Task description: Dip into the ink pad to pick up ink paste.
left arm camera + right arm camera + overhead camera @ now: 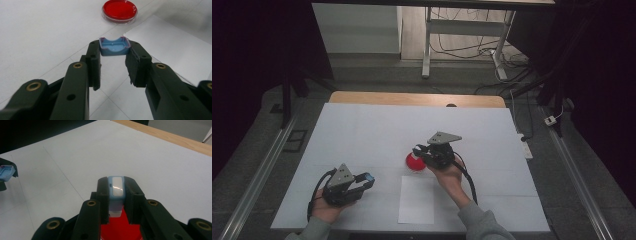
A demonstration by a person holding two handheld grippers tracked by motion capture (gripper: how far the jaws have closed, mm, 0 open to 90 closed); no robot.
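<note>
Under your right gripper (421,151): one round red dish (413,162), one white paper sheet (416,199) near.
Right tongs: pinching one pale blue-and-white box (117,187).
Left gripper (367,181): pinching one blue plastic cap (114,46).

I see a white sheet of paper (416,200) lying flat on the surface (362,135), cables (472,47) on the floor beyond.

Left tool (368,180) grips blue piece (369,176); right tool (418,150) over red dish (413,163), white sheet (416,199) near.
</note>
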